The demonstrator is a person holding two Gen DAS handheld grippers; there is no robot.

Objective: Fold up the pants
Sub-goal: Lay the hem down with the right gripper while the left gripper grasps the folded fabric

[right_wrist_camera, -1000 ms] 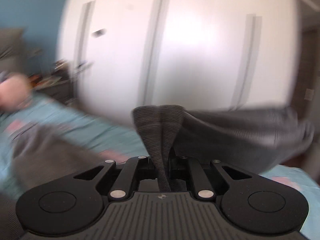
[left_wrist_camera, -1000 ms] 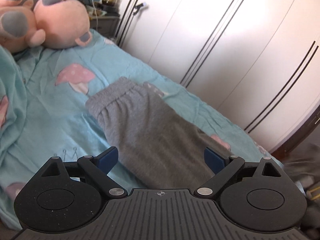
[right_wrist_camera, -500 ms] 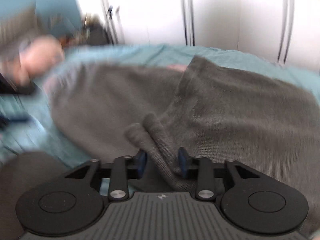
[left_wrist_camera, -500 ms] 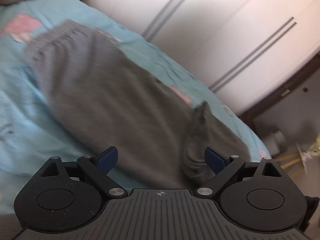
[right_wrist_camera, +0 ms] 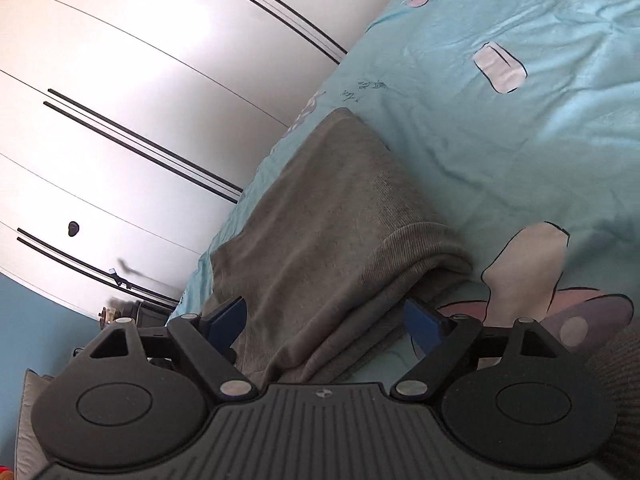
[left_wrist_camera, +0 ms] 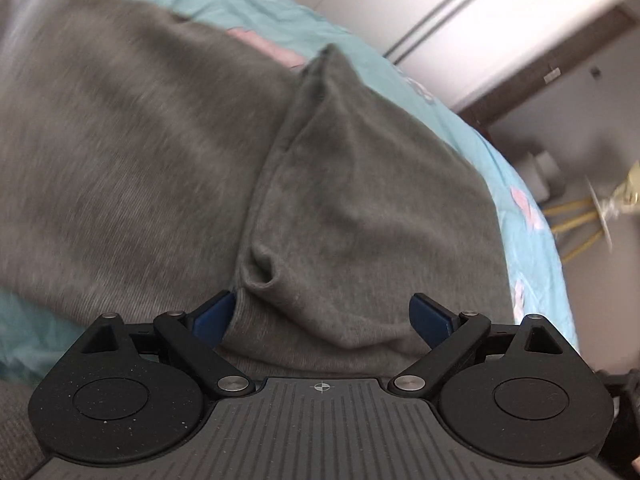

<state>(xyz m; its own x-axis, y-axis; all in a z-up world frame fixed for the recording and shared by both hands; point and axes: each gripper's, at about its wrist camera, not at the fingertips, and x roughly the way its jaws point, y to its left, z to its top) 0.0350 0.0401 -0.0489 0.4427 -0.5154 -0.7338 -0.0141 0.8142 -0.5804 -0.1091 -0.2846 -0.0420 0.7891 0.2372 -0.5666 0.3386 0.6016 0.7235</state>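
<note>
While its jaws are just opening wide, the right gripper (right_wrist_camera: pixel 324 320) is letting go of the gray pants (right_wrist_camera: pixel 320 220); cloth is lying loose between the pads, not pinched. The left gripper (left_wrist_camera: pixel 324 312) is also spread wide, hanging over a bumpy fold. The pants are lying folded over on the blue bed sheet (right_wrist_camera: pixel 520 140). I think one fold is being finished. Next, someone needs to smooth that bump and grab an end for another fold.
</note>
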